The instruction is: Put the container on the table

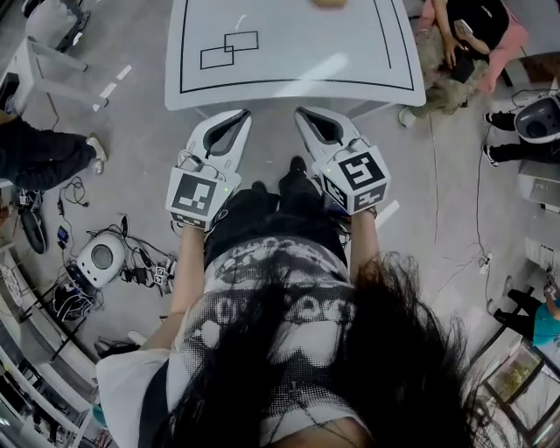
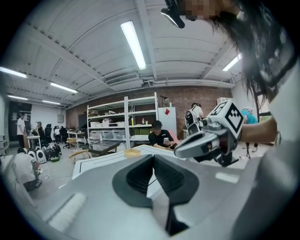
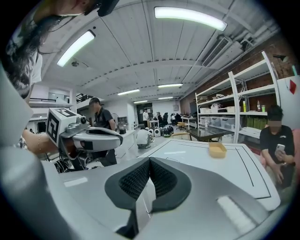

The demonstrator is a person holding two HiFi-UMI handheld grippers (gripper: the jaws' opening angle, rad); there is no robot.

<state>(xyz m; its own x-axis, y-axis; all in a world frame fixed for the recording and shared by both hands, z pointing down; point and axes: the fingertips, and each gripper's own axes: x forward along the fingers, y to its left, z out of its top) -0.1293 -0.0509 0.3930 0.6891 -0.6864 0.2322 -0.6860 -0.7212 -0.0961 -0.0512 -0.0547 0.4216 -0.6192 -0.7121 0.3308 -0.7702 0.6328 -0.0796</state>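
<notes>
A small tan container [image 1: 331, 3] rests at the far edge of the white table [image 1: 297, 52], which is marked with black outlines. It also shows as a shallow tan tray [image 2: 132, 152] in the left gripper view and as the same tray [image 3: 217, 149] on the tabletop in the right gripper view. My left gripper [image 1: 242, 115] and right gripper [image 1: 302, 112] hang side by side just short of the table's near edge, far from the container. Both point at the table. Each has its jaws pressed together with nothing between them.
Two overlapping rectangles [image 1: 229, 49] are drawn on the tabletop's left part. A person [image 1: 464, 44] sits at the table's far right corner. Another person's legs [image 1: 44, 153] are at the left. A white device with cables [image 1: 101, 258] lies on the floor. Shelving [image 2: 124, 122] stands beyond the table.
</notes>
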